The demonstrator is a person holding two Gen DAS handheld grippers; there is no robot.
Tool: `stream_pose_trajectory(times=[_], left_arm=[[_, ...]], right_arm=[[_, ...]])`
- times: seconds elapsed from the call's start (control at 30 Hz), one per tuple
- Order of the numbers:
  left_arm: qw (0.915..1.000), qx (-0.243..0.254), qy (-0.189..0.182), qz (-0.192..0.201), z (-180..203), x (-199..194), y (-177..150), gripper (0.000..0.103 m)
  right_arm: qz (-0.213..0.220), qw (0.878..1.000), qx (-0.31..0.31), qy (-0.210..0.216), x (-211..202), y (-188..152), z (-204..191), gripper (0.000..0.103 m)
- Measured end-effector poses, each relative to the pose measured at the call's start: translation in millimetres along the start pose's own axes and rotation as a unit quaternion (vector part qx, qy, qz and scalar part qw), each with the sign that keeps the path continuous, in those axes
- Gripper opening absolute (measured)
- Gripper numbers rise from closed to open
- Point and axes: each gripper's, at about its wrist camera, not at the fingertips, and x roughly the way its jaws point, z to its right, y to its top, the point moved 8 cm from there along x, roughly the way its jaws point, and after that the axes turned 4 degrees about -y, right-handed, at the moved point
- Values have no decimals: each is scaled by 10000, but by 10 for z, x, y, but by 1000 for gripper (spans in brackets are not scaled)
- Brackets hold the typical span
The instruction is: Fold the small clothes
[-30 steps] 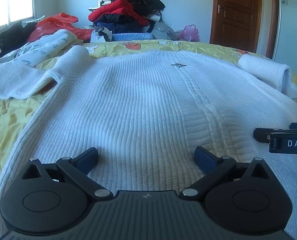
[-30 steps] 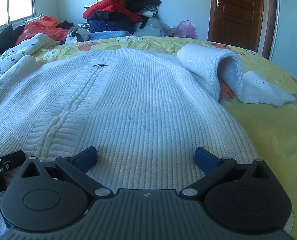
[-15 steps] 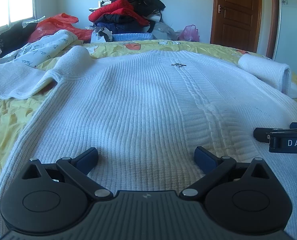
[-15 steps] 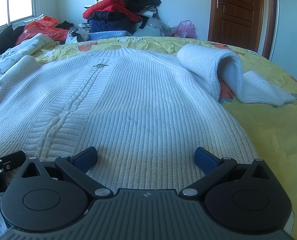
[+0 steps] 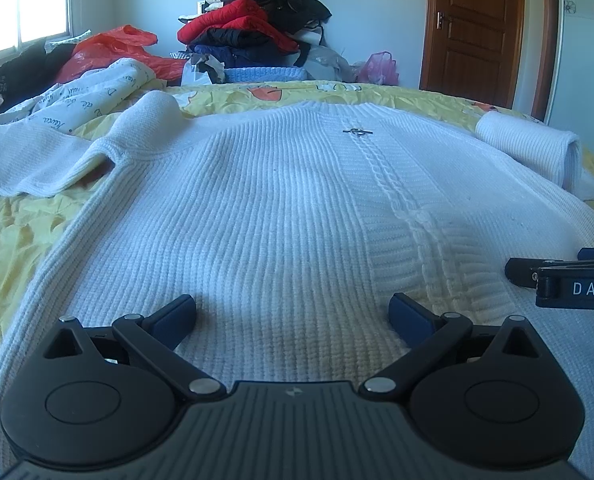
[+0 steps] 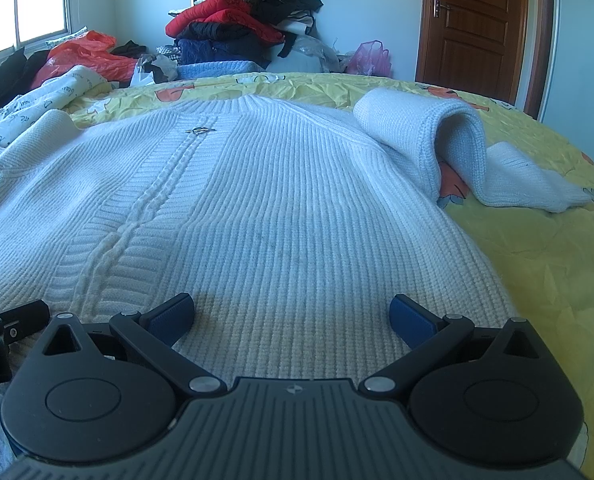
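Observation:
A white ribbed knit sweater (image 5: pixel 281 208) lies flat on a yellow bedspread (image 5: pixel 13 240), collar away from me, with a small metal clasp (image 5: pixel 357 132) near the neck. It also fills the right wrist view (image 6: pixel 281 208). My left gripper (image 5: pixel 293 312) is open and empty, low over the left half of the hem. My right gripper (image 6: pixel 293 312) is open and empty over the right half of the hem; part of it shows in the left wrist view (image 5: pixel 565 280). The left sleeve (image 5: pixel 37 156) lies spread out. The right sleeve (image 6: pixel 437 140) is bunched and folded over.
A pile of red, black and blue clothes (image 5: pixel 253 36) stands behind the bed. An orange plastic bag (image 5: pixel 113 48) and a printed white cloth (image 5: pixel 85 96) lie at the far left. A brown door (image 5: pixel 473 28) is at the back right.

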Motion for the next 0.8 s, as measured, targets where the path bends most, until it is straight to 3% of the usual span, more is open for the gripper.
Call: stream_pose_trajectory(times=[0.8], left_arm=[[10000, -18, -24, -4, 8, 2, -11, 103]], right_arm=[[-3, 10000, 0, 8, 2, 2, -5, 103]])
